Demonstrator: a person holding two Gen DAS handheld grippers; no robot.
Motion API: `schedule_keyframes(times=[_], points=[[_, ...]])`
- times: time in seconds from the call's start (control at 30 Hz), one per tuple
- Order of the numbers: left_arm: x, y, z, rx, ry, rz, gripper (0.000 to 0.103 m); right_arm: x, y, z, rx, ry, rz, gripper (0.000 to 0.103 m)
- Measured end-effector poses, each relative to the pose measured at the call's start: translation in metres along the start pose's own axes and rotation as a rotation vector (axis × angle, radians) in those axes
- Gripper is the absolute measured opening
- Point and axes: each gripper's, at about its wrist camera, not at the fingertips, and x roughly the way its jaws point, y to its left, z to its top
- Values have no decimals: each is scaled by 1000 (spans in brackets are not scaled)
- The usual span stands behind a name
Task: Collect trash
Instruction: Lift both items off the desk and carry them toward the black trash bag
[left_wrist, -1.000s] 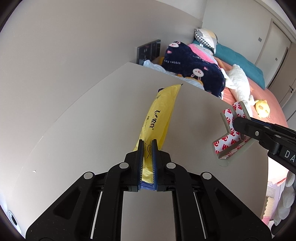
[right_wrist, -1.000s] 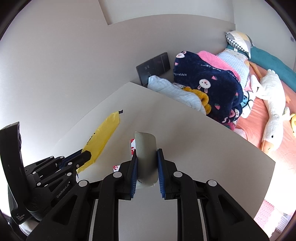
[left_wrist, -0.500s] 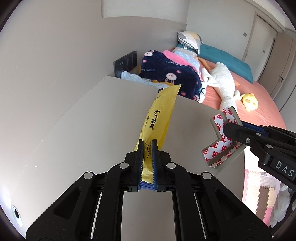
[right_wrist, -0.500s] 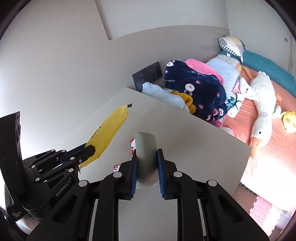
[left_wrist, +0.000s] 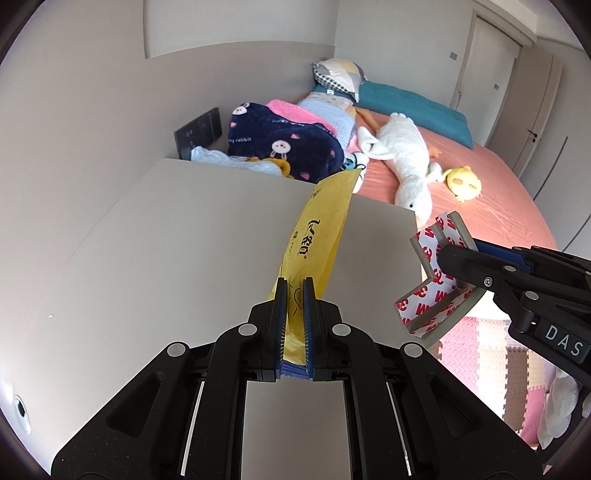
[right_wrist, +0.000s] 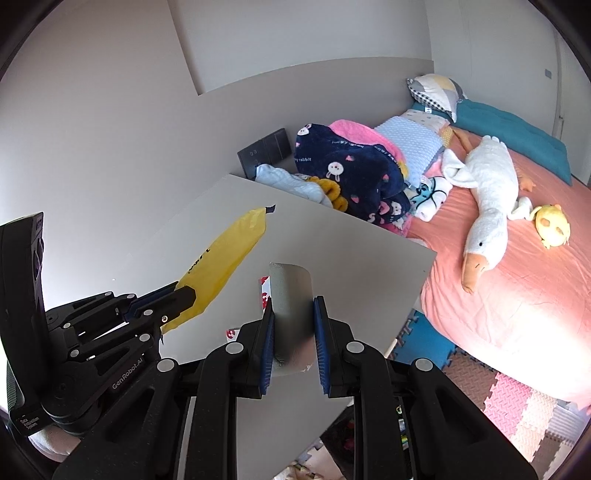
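the job looks to be in its middle stretch: both pieces of rubbish in view are already off the surface and held in the air, and what is left, as far as i can judge, is carrying them to a bin, which neither camera shows. going from big to small, the room is a bedroom with pale walls and a bed (right_wrist: 509, 295) under a salmon-pink sheet, piled at its head end with a dark blue rabbit-print blanket (right_wrist: 347, 166) and carrying a long white stuffed goose (right_wrist: 487, 199) and a small yellow plush beside it; foam floor mats (right_wrist: 517, 402) in pink, blue and brown lie below. nearer is the pale grey tabletop (left_wrist: 177, 240), bare apart from the shadows of the tools (nothing else to pick up shows on it). the left gripper (left_wrist: 294, 295) has its jaws pinched nearly together on the lower end of a long yellow plastic wrapper (left_wrist: 321, 236), which sticks out forward over the table toward the bed. the right gripper (right_wrist: 293, 325) is closed to a moderate width on a bent strip of grey backing with red-and-white printed tape liner (left_wrist: 430, 291), held just past the table's right edge, near the wrapper but not touching it.
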Motion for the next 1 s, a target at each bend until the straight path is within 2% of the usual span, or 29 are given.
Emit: schedule_keyframes(times=[0.53, 1.0], points=[[-13, -61, -16, 79, 9, -69, 7, -50, -34, -37, 44, -25, -48, 21], [-8, -111, -20, 160, 30, -141, 8, -81, -79, -61, 123, -50, -106, 21]])
